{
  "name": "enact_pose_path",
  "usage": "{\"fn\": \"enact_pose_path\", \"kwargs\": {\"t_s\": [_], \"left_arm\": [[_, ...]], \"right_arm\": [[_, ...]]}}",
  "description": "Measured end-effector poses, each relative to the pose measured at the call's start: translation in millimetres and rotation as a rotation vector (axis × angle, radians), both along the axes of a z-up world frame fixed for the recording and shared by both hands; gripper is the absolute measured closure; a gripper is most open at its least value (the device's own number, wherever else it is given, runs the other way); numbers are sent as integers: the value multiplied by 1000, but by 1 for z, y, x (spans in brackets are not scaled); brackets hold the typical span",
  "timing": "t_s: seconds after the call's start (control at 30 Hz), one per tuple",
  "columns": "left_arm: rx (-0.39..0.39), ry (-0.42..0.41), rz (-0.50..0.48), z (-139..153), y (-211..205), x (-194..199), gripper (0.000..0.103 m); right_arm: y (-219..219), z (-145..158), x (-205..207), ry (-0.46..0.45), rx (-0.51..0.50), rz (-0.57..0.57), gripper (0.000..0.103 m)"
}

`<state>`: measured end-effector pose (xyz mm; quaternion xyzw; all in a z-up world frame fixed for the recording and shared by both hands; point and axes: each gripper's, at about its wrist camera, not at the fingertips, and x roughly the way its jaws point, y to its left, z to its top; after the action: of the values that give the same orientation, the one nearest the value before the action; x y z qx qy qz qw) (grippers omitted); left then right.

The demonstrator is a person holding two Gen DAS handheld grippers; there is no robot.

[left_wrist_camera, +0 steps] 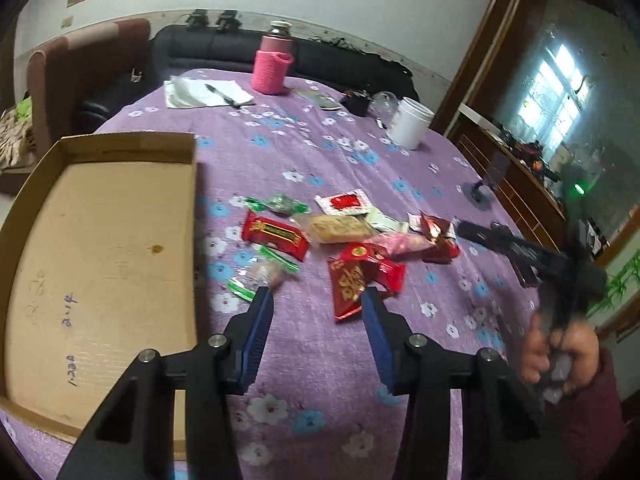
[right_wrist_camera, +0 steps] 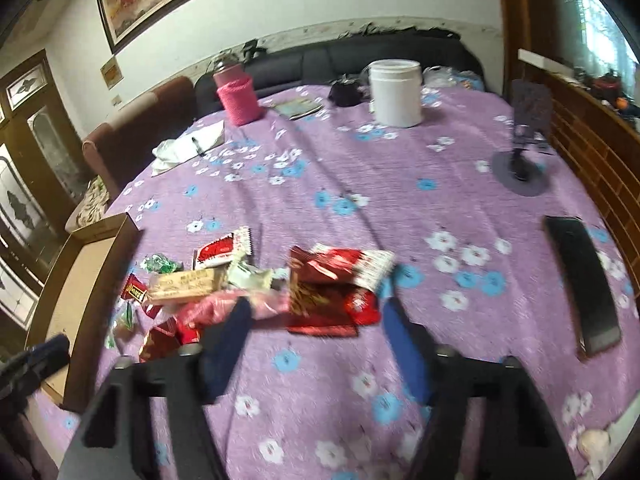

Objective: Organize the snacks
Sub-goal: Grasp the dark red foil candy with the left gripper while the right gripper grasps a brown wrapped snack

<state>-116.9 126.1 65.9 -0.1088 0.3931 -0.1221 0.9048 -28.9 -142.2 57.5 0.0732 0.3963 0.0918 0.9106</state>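
A pile of snack packets lies on the purple flowered tablecloth: a red bar [left_wrist_camera: 276, 236], a beige cracker pack [left_wrist_camera: 340, 229], a white-and-red sachet [left_wrist_camera: 347, 202], green-wrapped sweets [left_wrist_camera: 280, 204] and a red packet [left_wrist_camera: 360, 276]. My left gripper [left_wrist_camera: 317, 294] hovers open just short of the pile, nothing between its blue pads. An empty cardboard box [left_wrist_camera: 100, 240] sits to its left. In the right wrist view my right gripper [right_wrist_camera: 318, 306] is open above a dark red packet [right_wrist_camera: 324, 308], pads clear of it. A hand [left_wrist_camera: 560, 352] holds that gripper, blurred.
A pink sleeved bottle [left_wrist_camera: 272, 64], a white jar [left_wrist_camera: 410, 122] and paper with a pen [left_wrist_camera: 208, 92] stand at the far side. A black phone [right_wrist_camera: 584, 288] and a phone stand [right_wrist_camera: 524, 152] are at the right. A dark sofa runs behind the table.
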Motion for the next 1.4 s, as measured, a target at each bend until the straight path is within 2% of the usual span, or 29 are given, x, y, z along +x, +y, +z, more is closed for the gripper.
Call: {"fn": "enact_pose_path", "kwargs": {"t_s": [0.27, 0.3, 0.33, 0.37, 0.6, 0.73, 0.83, 0.9, 0.97, 1.07, 1.1, 1.13, 1.17, 1.23, 1.3, 1.37, 1.4], "left_arm": [[18, 33, -89, -8, -27, 5, 58], [27, 37, -102, -9, -32, 7, 58], [35, 38, -113, -10, -35, 9, 58], [44, 39, -123, -10, -39, 11, 58], [125, 97, -185, -30, -67, 52, 58], [108, 149, -179, -46, -69, 76, 58], [91, 152, -188, -52, -72, 82, 56], [104, 139, -189, -52, -75, 80, 58], [103, 129, -186, -49, -75, 77, 66], [70, 99, -182, -38, -67, 72, 78], [61, 98, -178, -35, -64, 71, 79], [54, 102, -178, -34, -63, 70, 79], [49, 106, -175, -33, -62, 71, 79], [37, 103, -161, -34, -59, 69, 79], [9, 92, -168, -33, -56, 67, 72], [34, 78, -169, -32, -57, 65, 52], [63, 58, -174, -30, -60, 64, 50]], "right_arm": [[22, -29, 38, 104, -86, -9, 41], [23, -30, 39, 99, -91, -13, 43], [24, -30, 39, 92, -96, -14, 63], [24, -33, 41, 111, -87, -9, 69], [11, -30, 28, 94, -34, 13, 74], [-2, -24, 16, 83, 41, 23, 77], [-7, -19, 7, 69, 65, 36, 88], [-7, -18, 3, 68, 77, 51, 91], [-7, -18, 1, 69, 78, 56, 91], [-12, -18, -1, 46, 79, 44, 90], [-14, -19, 0, 49, 78, 33, 89], [-15, -19, 0, 53, 82, 32, 80], [-14, -19, 1, 55, 90, 35, 62], [-10, -19, 4, 38, 69, 21, 39], [-5, -20, 8, 28, 26, 7, 38], [2, -26, 15, 48, 4, 16, 38], [7, -30, 19, 59, -7, 27, 38]]}}
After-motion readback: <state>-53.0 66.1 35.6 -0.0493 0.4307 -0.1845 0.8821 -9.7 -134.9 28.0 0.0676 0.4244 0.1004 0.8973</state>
